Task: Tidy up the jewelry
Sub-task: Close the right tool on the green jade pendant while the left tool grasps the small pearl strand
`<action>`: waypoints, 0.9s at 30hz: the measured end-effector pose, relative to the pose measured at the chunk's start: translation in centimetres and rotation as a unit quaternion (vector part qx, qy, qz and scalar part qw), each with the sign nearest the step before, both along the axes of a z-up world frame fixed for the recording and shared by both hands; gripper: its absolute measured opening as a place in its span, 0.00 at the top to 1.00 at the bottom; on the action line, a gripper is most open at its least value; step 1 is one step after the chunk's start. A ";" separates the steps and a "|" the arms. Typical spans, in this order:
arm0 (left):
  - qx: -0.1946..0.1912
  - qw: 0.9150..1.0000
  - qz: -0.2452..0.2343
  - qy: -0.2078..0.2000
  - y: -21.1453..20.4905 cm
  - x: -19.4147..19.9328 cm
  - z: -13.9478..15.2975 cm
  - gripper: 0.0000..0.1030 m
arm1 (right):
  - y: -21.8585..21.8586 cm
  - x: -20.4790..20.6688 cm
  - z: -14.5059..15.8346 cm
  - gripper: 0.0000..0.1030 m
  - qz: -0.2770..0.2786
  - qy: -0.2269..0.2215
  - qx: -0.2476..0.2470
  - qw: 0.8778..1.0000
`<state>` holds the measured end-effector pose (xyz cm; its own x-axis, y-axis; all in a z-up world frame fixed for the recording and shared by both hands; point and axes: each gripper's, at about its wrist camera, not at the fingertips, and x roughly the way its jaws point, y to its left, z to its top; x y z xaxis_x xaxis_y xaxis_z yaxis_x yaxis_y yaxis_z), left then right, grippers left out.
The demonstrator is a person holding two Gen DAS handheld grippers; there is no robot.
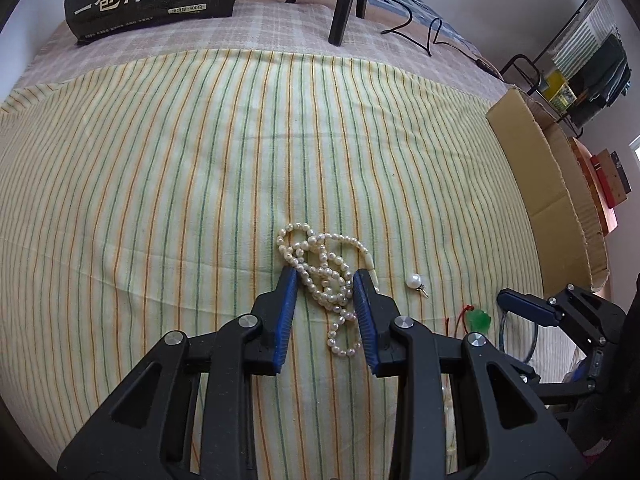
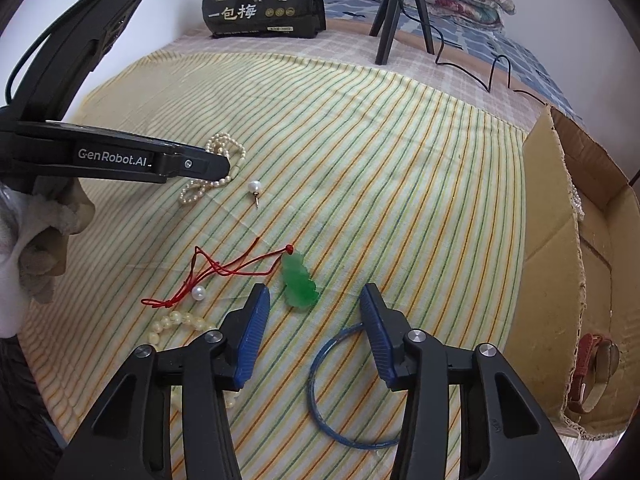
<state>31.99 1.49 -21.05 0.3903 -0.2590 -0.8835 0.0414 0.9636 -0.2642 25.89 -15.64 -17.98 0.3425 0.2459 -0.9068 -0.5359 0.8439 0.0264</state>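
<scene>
A white pearl necklace [image 1: 320,276] lies bunched on the striped cloth. My left gripper [image 1: 325,276] is open, its blue pads on either side of the pearls; it also shows in the right wrist view [image 2: 218,168] over the necklace [image 2: 224,148]. A pearl earring [image 1: 415,281] [image 2: 254,188] lies just right of the necklace. My right gripper [image 2: 314,294] is open and empty, just behind a green jade pendant [image 2: 298,280] on a red cord [image 2: 216,270]. A blue bangle [image 2: 344,392] lies under its right finger. A loose pearl [image 2: 198,293] and a cream bead strand [image 2: 180,320] lie to its left.
An open cardboard box [image 2: 560,240] stands at the right, holding a red-strapped watch [image 2: 592,372] and some pearls. A black bag [image 2: 264,0] and a tripod [image 2: 394,8] stand at the far side of the bed, with a black cable [image 2: 480,68].
</scene>
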 end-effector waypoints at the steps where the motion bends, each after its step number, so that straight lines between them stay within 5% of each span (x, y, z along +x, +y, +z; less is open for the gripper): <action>1: 0.002 1.000 0.001 -0.001 0.1 0.0 0.0 0.77 | 0.0 0.1 0.0 0.57 -0.002 0.000 0.002 1.000; 7: 0.005 1.000 0.004 -0.010 0.7 -0.1 -0.1 0.91 | 0.6 0.5 -0.2 0.58 -0.001 -0.004 -0.002 1.000; 10: 0.005 1.000 0.004 -0.014 0.8 -0.3 0.0 0.92 | 0.8 0.6 -0.3 0.67 -0.001 -0.002 0.001 1.000; 12: 0.004 1.000 0.006 -0.015 0.8 -0.3 0.1 0.92 | 0.7 0.7 -0.3 0.84 -0.004 0.001 0.004 1.000; 27: -0.047 0.998 0.032 -0.040 2.6 -0.8 3.3 0.93 | -0.8 0.6 2.3 0.85 -0.031 -0.018 0.049 0.998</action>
